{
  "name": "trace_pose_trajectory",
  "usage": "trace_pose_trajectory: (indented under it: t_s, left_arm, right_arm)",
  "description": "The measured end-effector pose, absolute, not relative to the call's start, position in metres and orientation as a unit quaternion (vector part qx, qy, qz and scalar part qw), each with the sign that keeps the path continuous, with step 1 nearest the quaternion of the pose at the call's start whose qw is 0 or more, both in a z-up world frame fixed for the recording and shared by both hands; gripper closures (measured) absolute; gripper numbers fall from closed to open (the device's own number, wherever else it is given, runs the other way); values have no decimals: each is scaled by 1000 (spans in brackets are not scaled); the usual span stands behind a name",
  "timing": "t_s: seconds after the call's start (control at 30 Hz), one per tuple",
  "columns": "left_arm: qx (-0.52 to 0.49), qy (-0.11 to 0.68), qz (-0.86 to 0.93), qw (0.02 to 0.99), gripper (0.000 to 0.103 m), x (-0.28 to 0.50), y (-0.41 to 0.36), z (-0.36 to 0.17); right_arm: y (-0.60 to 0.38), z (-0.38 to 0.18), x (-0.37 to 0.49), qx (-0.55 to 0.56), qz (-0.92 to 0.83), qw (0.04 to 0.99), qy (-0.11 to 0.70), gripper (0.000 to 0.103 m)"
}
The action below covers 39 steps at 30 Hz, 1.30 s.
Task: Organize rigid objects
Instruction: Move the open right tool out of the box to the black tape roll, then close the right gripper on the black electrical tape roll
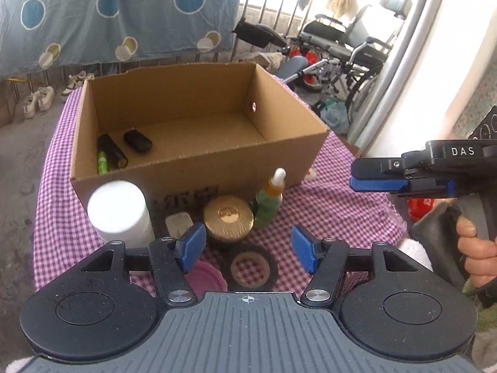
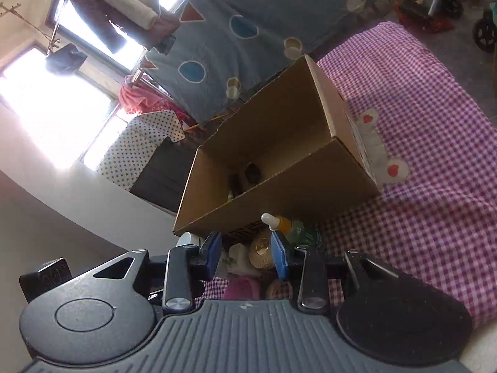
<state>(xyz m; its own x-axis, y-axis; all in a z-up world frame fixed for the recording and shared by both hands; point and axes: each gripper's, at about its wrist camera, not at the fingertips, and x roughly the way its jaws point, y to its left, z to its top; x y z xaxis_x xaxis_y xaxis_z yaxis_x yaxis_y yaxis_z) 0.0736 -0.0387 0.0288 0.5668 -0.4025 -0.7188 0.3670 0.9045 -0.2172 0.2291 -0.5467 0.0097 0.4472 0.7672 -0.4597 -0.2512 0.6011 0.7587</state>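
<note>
An open cardboard box (image 1: 198,168) stands on the checkered table and holds a black cylinder (image 1: 112,152), a green tube (image 1: 102,162) and a black oval case (image 1: 138,142). In front of it stand a white bottle (image 1: 119,211), a small white block (image 1: 178,222), a gold-lidded jar (image 1: 228,217), a green dropper bottle (image 1: 268,202), a black tape roll (image 1: 250,267) and a pink lid (image 1: 205,275). My left gripper (image 1: 248,245) hangs open over the jar and tape, holding nothing. My right gripper (image 2: 245,255) is open and empty, facing the gold lid (image 2: 262,248) and dropper bottle (image 2: 285,227) before the box (image 2: 279,186).
The pink-and-white checkered cloth (image 1: 335,205) covers the table, with bare cloth to the right of the box. A hand (image 1: 475,248) holds the right gripper's handle at the right. Beyond the table are a wheelchair (image 1: 351,43), shoes (image 1: 38,99) and a hanging blue sheet (image 1: 118,9).
</note>
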Motion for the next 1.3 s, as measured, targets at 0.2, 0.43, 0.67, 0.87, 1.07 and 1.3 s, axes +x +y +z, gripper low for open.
trace_pose_trajectory:
  t_s: [0.2, 0.43, 0.67, 0.87, 1.07, 1.3]
  left_arm:
    - [30, 425, -212, 880, 42, 67, -71, -1]
    - [96, 394, -209, 890, 42, 69, -105, -13]
    - [119, 418, -219, 874, 44, 52, -111, -37]
    - [115, 423, -223, 870, 46, 53, -108, -40]
    - [120, 414, -222, 875, 46, 50, -108, -35]
    - [124, 413, -238, 870, 44, 51, -114, -34]
  right_arm:
    - [-542, -39, 212, 325, 263, 792, 446, 65]
    - [-517, -26, 212, 272, 283, 816, 425, 65]
    - [-476, -57, 217, 205, 280, 813, 468, 65]
    - [-440, -59, 213, 99, 287, 829, 470, 72]
    - [-430, -54, 204, 42, 285, 841, 458, 83]
    - [-462, -55, 195, 72, 258, 844, 465, 83]
